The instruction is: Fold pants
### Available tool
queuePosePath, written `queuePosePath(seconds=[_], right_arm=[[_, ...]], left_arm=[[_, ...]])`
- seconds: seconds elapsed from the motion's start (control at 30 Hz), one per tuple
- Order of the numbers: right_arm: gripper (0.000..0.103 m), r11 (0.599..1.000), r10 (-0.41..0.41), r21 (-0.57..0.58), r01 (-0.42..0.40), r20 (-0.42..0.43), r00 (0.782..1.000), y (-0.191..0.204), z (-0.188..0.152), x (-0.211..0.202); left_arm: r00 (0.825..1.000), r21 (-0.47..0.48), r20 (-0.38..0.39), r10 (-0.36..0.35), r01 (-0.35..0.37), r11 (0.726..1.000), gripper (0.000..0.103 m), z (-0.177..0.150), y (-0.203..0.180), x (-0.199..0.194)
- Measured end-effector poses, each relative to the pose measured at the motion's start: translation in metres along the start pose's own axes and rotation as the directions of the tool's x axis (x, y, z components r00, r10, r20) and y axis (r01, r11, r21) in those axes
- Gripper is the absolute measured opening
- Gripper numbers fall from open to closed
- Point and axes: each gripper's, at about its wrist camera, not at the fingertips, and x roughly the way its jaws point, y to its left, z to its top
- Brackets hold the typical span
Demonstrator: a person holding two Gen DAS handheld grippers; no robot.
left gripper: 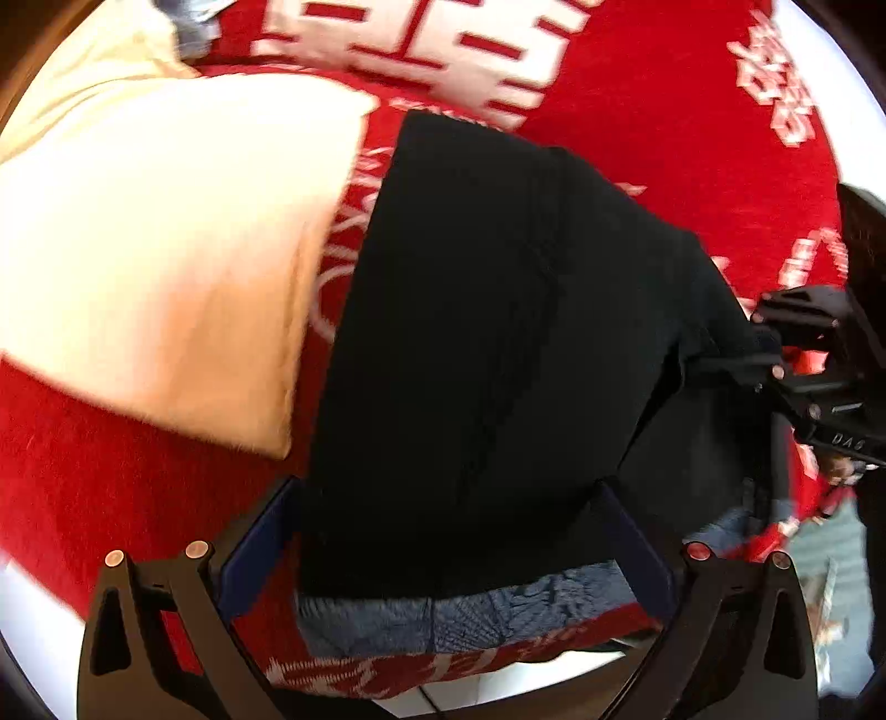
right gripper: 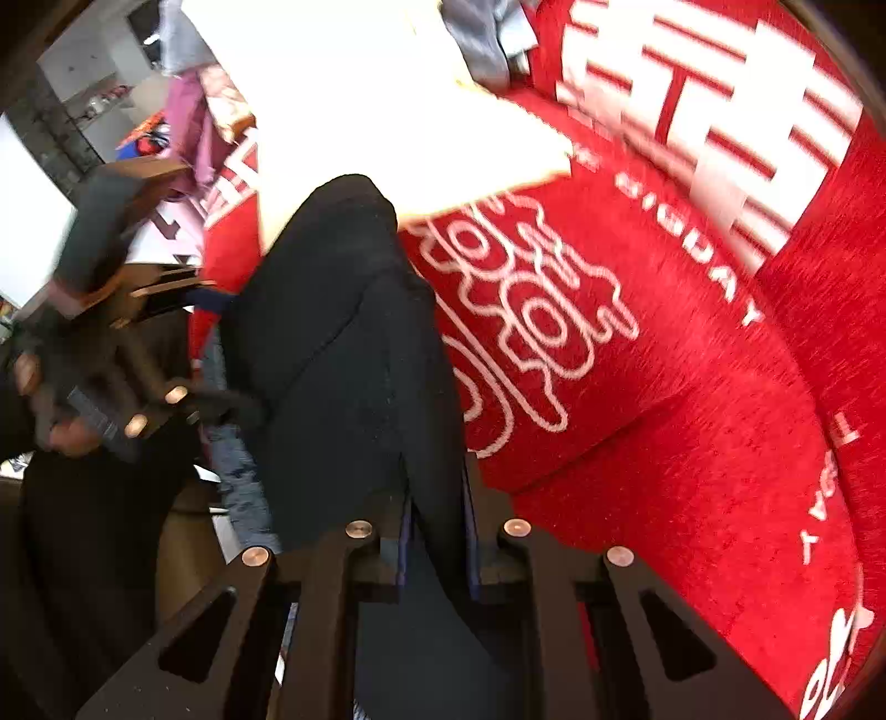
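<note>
The black pants (left gripper: 487, 332) lie as a long strip on a red blanket (left gripper: 692, 138). My left gripper (left gripper: 448, 531) is open, its blue-padded fingers (left gripper: 260, 543) wide apart on either side of the near end of the pants. At the right edge of the left wrist view, my right gripper (left gripper: 769, 360) pinches the side of the cloth. In the right wrist view, that right gripper (right gripper: 437, 526) is shut on a raised fold of the pants (right gripper: 343, 343), which runs between its narrow jaws. A hand (right gripper: 27, 376) holds the left gripper (right gripper: 221, 407) at the left.
A cream cushion or cloth (left gripper: 166, 249) lies left of the pants and also appears beyond them (right gripper: 387, 111). Blue denim (left gripper: 470, 615) shows under the near end. The red blanket (right gripper: 692, 415) carries white lettering. Grey clothes (right gripper: 487, 50) are piled at the far side.
</note>
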Motion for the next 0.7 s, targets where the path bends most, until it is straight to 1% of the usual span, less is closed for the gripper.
queuePosePath(seconds=[0.07, 0.13, 0.2, 0.3, 0.4, 0.47, 0.5, 0.6, 0.67, 0.7], right_arm=[[0.016, 1.000, 0.000, -0.013, 0.001, 0.036, 0.999, 0.007, -0.006, -0.016], [0.016, 1.000, -0.004, -0.019, 0.006, 0.063, 0.998, 0.014, -0.010, -0.024], [0.016, 1.000, -0.001, -0.005, 0.002, 0.074, 0.997, 0.014, -0.013, -0.025], [0.016, 1.000, 0.001, 0.022, -0.002, 0.077, 0.997, 0.009, -0.014, -0.022], [0.016, 1.000, -0.002, 0.018, 0.001, 0.087, 0.996, 0.014, -0.016, -0.026], [0.016, 1.000, 0.009, 0.013, -0.011, 0.105, 0.994, 0.018, -0.023, -0.032], [0.016, 1.000, 0.012, 0.015, -0.014, 0.109, 0.994, 0.018, -0.025, -0.033], [0.016, 1.000, 0.001, 0.029, -0.004, 0.104, 0.995, 0.017, -0.023, -0.027], [0.016, 0.999, -0.018, 0.051, 0.014, 0.087, 0.996, 0.012, -0.018, -0.017], [0.016, 0.998, -0.024, 0.067, 0.019, 0.074, 0.997, 0.008, -0.015, -0.010]], left_arm=[[0.999, 0.034, 0.006, -0.053, 0.053, 0.998, 0.103, 0.003, 0.003, -0.003], [0.994, 0.086, 0.000, -0.112, 0.111, 0.990, 0.103, 0.007, 0.004, -0.004], [0.991, 0.115, -0.008, -0.137, 0.137, 0.984, 0.103, 0.013, 0.004, 0.002], [0.989, 0.153, -0.009, -0.145, 0.145, 0.978, 0.103, 0.018, 0.001, 0.004], [0.985, 0.183, 0.019, -0.169, 0.162, 0.970, 0.103, 0.016, 0.006, -0.012], [0.977, 0.196, 0.038, -0.208, 0.197, 0.961, 0.103, 0.016, 0.010, -0.024], [0.974, 0.198, 0.041, -0.221, 0.209, 0.958, 0.103, 0.016, 0.010, -0.023], [0.976, 0.192, 0.012, -0.218, 0.212, 0.958, 0.103, 0.019, 0.007, -0.010], [0.974, 0.176, -0.031, -0.225, 0.227, 0.958, 0.103, 0.023, -0.001, 0.006], [0.979, 0.183, -0.035, -0.199, 0.202, 0.962, 0.103, 0.023, -0.005, 0.010]])
